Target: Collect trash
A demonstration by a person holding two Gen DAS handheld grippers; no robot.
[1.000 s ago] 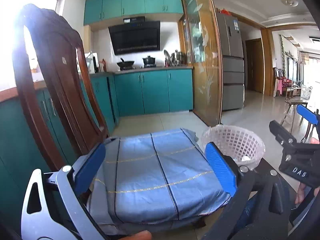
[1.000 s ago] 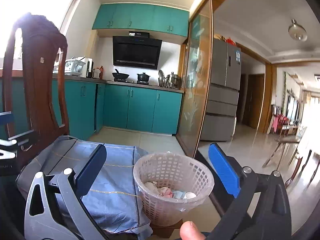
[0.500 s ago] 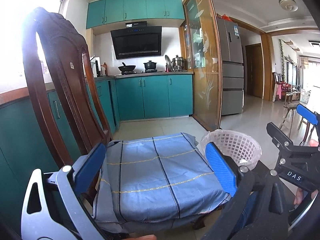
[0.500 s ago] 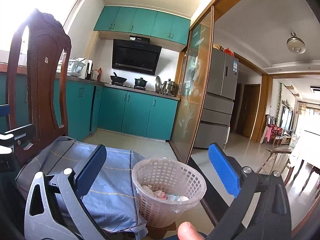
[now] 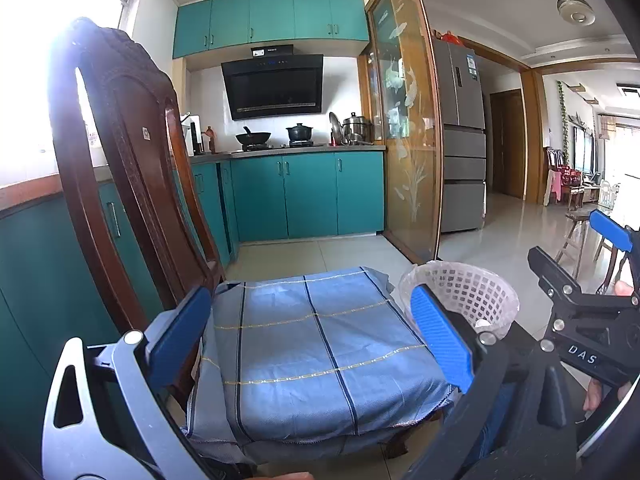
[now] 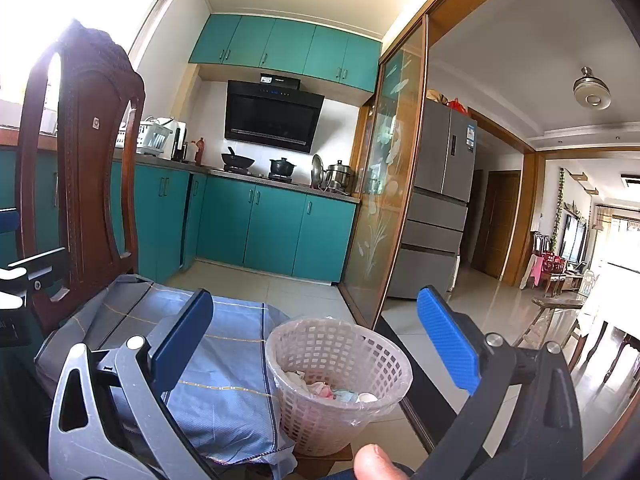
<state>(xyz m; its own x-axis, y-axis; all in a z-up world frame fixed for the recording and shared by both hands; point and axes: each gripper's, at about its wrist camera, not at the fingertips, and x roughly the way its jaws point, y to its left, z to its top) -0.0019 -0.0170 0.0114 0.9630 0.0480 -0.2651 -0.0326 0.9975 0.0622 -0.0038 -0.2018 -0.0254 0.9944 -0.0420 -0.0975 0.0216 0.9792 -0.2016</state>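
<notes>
Apparently near completion: white plastic mesh basket (image 6: pixel 338 376) held crumpled trash (image 6: pixel 332 390); blue checked chair cloth (image 5: pixel 316 344) lay bare; left tool (image 5: pixel 308 340) and right tool (image 6: pixel 316 344) both spread, empty.

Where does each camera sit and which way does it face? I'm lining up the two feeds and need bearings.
Left wrist: on the left tool, open, facing the kitchen over the blue checked cloth on the chair seat; the right tool shows at right.
Right wrist: on the right tool, open, aimed over the white plastic mesh basket holding scraps; a fingertip shows below.
Shared: the dark wooden chair back, cloth, basket, teal cabinets.
</notes>
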